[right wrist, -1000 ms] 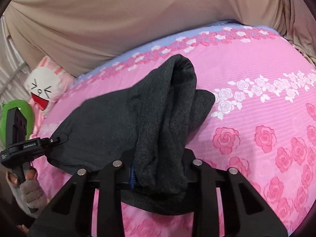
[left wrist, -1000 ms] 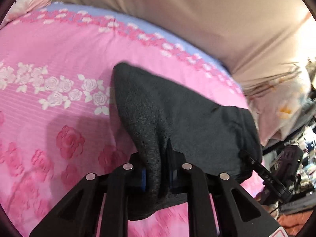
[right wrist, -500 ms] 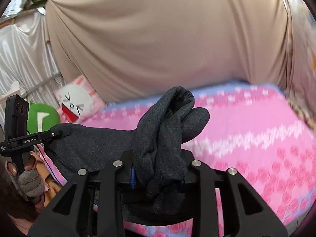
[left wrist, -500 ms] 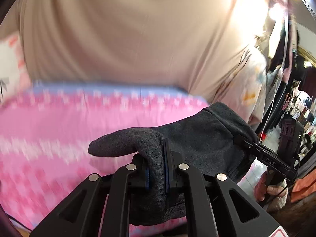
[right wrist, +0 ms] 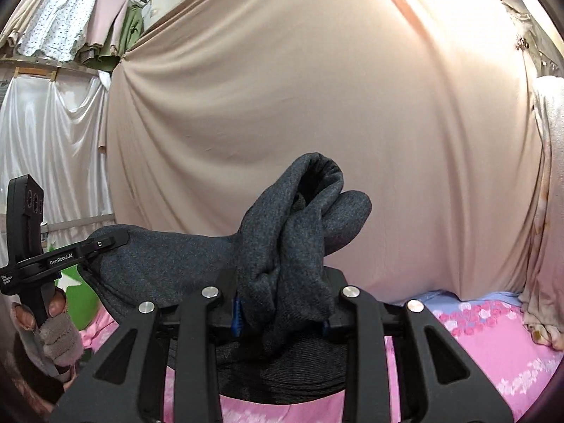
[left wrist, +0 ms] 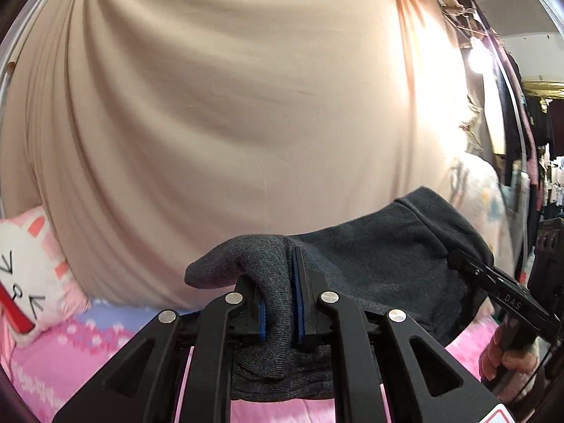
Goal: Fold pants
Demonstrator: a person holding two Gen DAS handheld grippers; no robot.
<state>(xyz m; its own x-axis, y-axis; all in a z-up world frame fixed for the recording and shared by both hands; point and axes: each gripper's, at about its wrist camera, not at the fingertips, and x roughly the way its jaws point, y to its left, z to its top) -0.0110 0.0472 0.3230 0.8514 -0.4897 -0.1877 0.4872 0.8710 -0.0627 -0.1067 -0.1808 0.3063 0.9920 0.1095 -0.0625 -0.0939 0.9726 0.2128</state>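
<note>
Holding both hand-held grippers about level above the bed (left wrist: 70, 359). Clamping left hand-held gripper (left wrist: 280, 303) and right hand-held gripper (right wrist: 280, 312) on dark grey pants (left wrist: 370, 264).

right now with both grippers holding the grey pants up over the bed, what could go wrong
The left gripper pinches only a thin fold of the pants, so it may slip out. The right gripper clamps a thick bunched wad; layers could slide free unevenly. Fabric between them sags, so it may land creased on the pink bedspread.

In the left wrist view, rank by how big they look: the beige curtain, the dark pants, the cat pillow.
1. beige curtain
2. dark pants, though they look bigger for being close to the camera
3. cat pillow, cut off by the edge
</note>
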